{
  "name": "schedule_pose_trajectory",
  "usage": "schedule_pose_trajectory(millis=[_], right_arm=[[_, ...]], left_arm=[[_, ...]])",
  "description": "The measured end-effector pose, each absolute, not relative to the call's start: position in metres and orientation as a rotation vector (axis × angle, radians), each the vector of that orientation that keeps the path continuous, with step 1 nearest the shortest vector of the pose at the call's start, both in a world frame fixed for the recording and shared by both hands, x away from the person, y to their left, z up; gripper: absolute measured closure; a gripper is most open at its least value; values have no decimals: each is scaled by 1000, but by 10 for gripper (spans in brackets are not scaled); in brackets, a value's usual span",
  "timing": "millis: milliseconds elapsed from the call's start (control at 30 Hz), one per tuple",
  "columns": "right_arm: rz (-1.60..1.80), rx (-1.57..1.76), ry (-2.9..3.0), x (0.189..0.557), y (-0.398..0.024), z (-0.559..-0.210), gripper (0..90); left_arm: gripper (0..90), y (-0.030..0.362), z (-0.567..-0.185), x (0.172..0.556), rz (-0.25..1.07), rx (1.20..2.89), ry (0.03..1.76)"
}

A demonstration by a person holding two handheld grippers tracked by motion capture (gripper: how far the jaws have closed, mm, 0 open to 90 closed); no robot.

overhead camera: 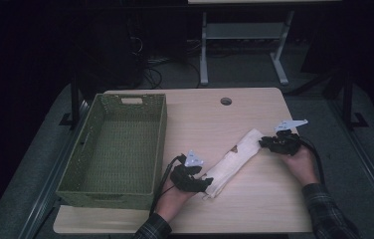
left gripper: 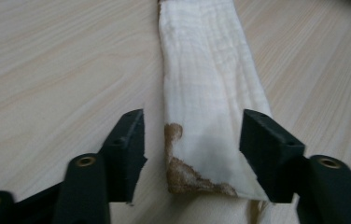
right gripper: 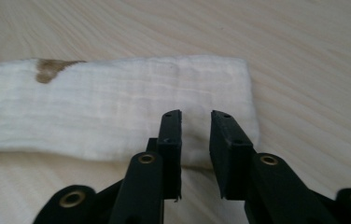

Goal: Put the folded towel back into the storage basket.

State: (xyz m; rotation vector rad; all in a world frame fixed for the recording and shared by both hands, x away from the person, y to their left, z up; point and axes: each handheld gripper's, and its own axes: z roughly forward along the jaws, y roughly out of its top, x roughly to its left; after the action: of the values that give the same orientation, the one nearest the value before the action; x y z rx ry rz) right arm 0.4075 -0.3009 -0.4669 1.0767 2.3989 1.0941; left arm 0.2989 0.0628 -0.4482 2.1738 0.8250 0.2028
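At the left of the table (overhead camera: 254, 209) stands a green woven basket (overhead camera: 118, 149), its long side running from 6 to 12 o'clock. Just right of it, the person's left hand holds the left gripper (overhead camera: 199, 183) at the near end of a folded white cloth (overhead camera: 234, 162), which lies flat on the wood as a narrow strip. The strip's long axis runs from about 7 o'clock, at the left gripper, to about 1 o'clock, at the right gripper (overhead camera: 265, 143), so its far end points up and to the right in the high view. In the left gripper view the left gripper (left gripper: 191, 140) stands with its jaws apart, one on each side of the cloth (left gripper: 208, 84); the right-hand jaw meets the strip's edge, the other stands clear of it, and brown marks show at the near end. In the right gripper view the right gripper (right gripper: 196, 140) has its jaws a narrow gap apart over the square end of the cloth (right gripper: 117, 107), with nothing pinched between them; the strip stretches away toward 9 o'clock there, a brown mark on its far edge.
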Motion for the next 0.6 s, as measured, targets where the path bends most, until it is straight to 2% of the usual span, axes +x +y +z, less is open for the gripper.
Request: schedule_pose_trajectory(millis=[133, 333, 367, 600], right_arm=[[1107, 1093, 2373, 393, -311, -459, 577], [1092, 1090, 2372, 379, -317, -461, 459], [1081, 1089, 2372, 378, -317, -461, 443], [1075, 1068, 2387, 381, -310, -465, 387]], left_arm=[[617, 62, -443, 305, 220, 2169, 825], [870, 56, -448, 317, 213, 2221, 865], [894, 55, -450, 318, 215, 2234, 868], [897, 51, -457, 320, 178, 2299, 827]])
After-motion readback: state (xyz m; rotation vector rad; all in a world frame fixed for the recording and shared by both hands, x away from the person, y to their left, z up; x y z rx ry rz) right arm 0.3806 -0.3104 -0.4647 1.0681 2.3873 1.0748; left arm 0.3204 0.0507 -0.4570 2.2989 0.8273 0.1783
